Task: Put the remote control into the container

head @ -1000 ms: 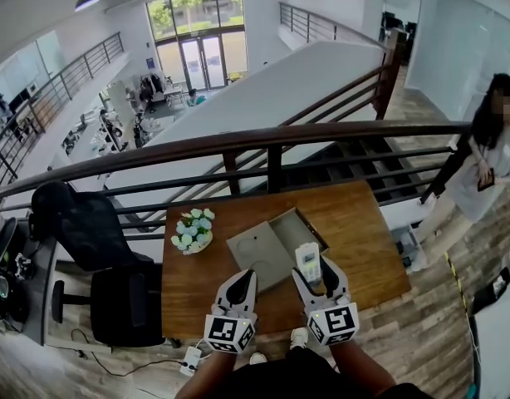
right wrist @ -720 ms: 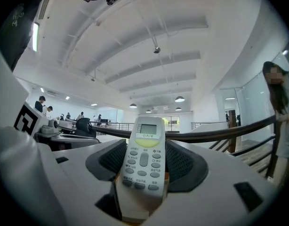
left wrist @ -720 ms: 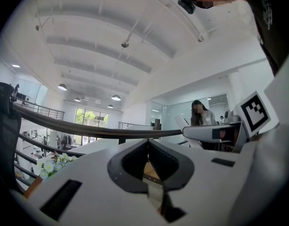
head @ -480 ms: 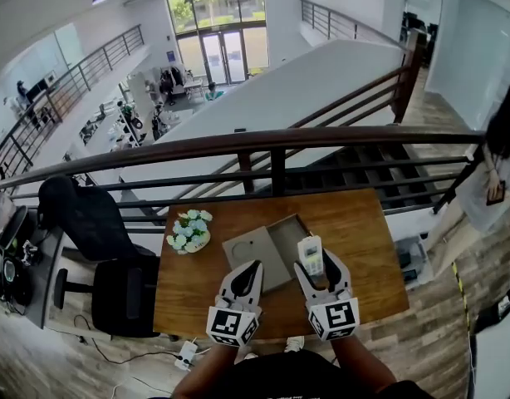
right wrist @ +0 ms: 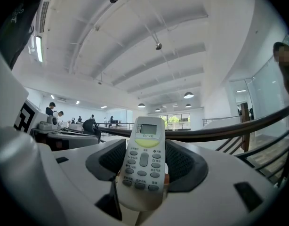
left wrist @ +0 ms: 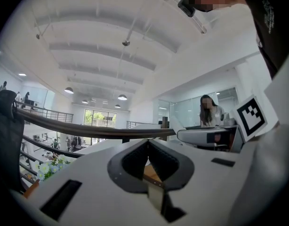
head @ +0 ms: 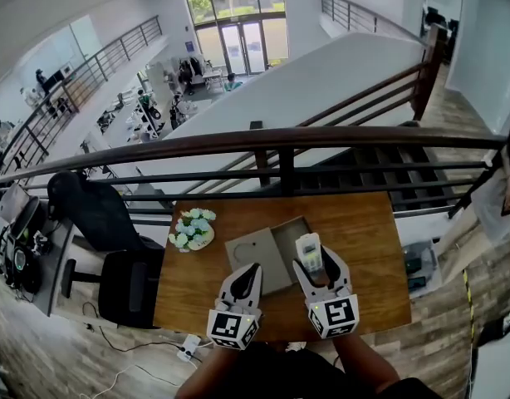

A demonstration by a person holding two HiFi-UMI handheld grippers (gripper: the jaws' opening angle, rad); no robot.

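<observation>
A white remote control with a small screen and grey buttons stands up between the jaws of my right gripper, which is shut on it. In the right gripper view the remote control fills the gap of the gripper. The container is a shallow grey open box on the wooden table, just beyond the remote, and its flat lid lies against its left side. My left gripper hovers over the lid's near edge. Seen in its own view, the left gripper has its jaws together with nothing held.
A small bunch of white and green flowers sits at the table's left. A dark metal railing runs along the far edge, with a stairwell behind. A black office chair stands left of the table. A person is at the right.
The head view has shifted slightly. Both grippers keep about the same pose near the box, with the remote still held in the right one.
</observation>
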